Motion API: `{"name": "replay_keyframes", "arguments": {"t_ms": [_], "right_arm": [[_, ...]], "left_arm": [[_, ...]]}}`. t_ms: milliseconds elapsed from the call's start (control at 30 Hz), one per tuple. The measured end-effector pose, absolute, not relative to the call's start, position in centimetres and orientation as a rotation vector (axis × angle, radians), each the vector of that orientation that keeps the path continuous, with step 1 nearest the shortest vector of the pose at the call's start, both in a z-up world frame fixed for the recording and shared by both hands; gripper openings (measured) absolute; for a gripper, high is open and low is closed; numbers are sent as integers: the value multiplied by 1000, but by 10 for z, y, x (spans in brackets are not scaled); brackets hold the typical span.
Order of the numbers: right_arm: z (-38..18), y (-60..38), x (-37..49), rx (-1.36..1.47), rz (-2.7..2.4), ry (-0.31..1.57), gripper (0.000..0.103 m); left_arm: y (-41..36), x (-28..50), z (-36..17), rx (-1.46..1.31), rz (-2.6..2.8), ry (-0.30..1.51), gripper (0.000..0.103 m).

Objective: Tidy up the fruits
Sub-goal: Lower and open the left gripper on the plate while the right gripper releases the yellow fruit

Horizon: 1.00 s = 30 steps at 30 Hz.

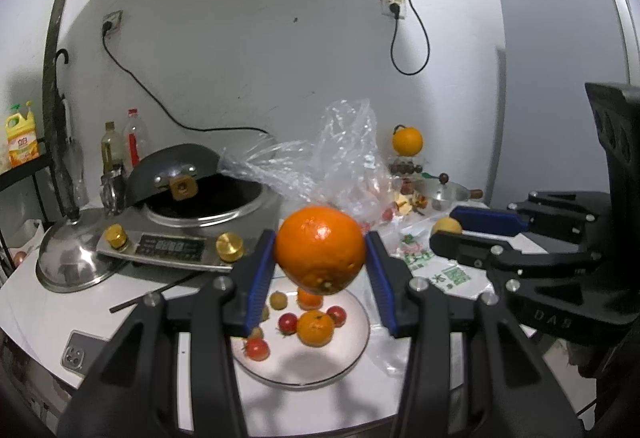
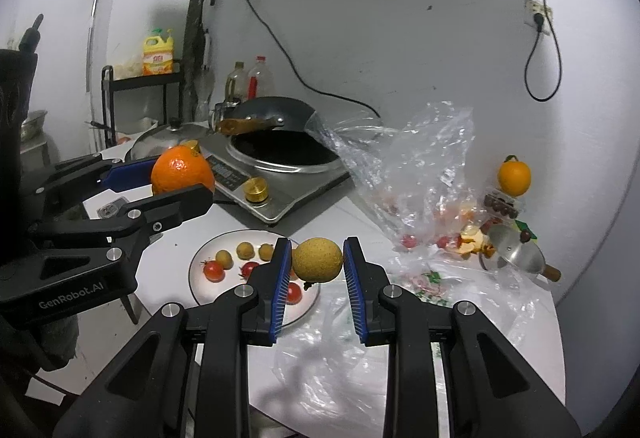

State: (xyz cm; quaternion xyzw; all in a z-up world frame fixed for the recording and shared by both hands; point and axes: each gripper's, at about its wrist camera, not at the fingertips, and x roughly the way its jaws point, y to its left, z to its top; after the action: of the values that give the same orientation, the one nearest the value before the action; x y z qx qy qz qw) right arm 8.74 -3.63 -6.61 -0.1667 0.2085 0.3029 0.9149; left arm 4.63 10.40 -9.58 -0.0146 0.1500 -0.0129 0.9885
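My left gripper is shut on a large orange and holds it above the white plate. The plate carries a small orange, cherry tomatoes and small yellow fruits. My right gripper is shut on a round yellow-brown fruit and holds it just above the plate's right edge. The left gripper with the orange also shows at the left in the right wrist view. The right gripper shows at the right in the left wrist view.
A clear plastic bag with more fruit lies behind the plate. An induction cooker with a wok, a steel lid and bottles stand at the left. A phone lies near the table's front edge. An orange sits at the back right.
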Motion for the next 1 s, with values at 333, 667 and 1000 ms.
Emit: {"name": "replay_keyframes", "arguments": {"t_ms": [333, 667, 1000], "right_arm": [[-78, -2, 90, -375, 666, 457, 29], [-101, 23, 102, -389, 690, 513, 29], [-131, 34, 117, -383, 684, 581, 29]], "left_arm": [[133, 48, -112, -40, 11, 326, 46], [155, 60, -136, -54, 19, 383, 46], [161, 77, -165, -57, 0, 449, 46]]}}
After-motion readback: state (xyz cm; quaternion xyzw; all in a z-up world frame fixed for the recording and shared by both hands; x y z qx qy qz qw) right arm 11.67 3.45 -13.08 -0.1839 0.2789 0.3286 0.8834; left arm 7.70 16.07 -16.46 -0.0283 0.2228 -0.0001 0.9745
